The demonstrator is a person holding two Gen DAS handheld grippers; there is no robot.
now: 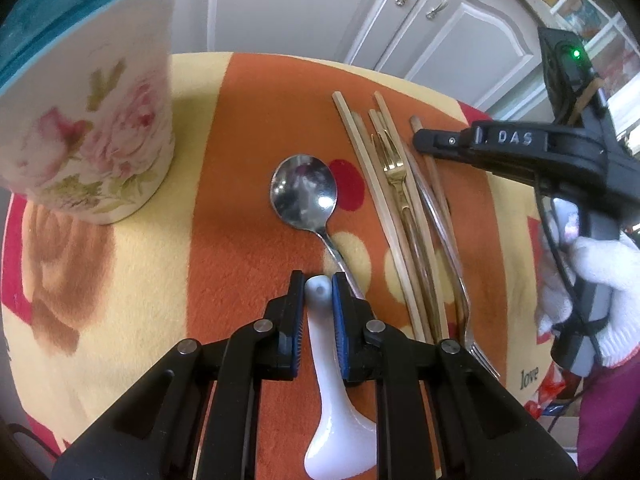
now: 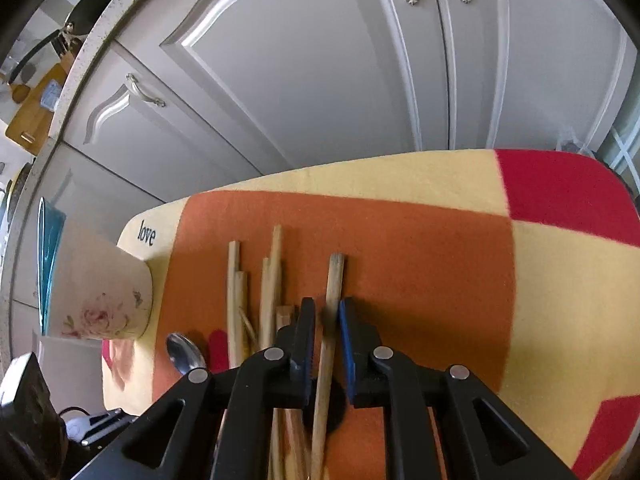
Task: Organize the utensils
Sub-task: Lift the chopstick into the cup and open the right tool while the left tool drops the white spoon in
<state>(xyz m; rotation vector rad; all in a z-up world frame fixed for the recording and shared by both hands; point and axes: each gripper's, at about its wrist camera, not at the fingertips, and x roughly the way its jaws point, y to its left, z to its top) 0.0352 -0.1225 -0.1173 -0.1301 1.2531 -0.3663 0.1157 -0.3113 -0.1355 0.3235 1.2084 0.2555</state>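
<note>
Two grips could fail: the white spoon (image 1: 320, 360) is glossy and may twist out of the left gripper (image 1: 318, 292), and the lone chopstick (image 2: 332, 320) may roll free before reaching the cup (image 1: 84, 120) at ten o'clock. The left gripper is clamped on the spoon's handle. The right gripper (image 2: 327, 316) stands nearly together around the chopstick; contact is unclear. A steel spoon (image 1: 304, 192) and fork (image 1: 394, 164) lie at twelve.

Left wrist camera close above blanket-covered table (image 1: 248, 240), angled steeply down, right wrist camera likewise, facing cabinet doors (image 2: 320, 80), both views sharing floral cup (image 1: 88, 128), steel spoon (image 1: 304, 192), chopsticks (image 2: 272, 280).
</note>
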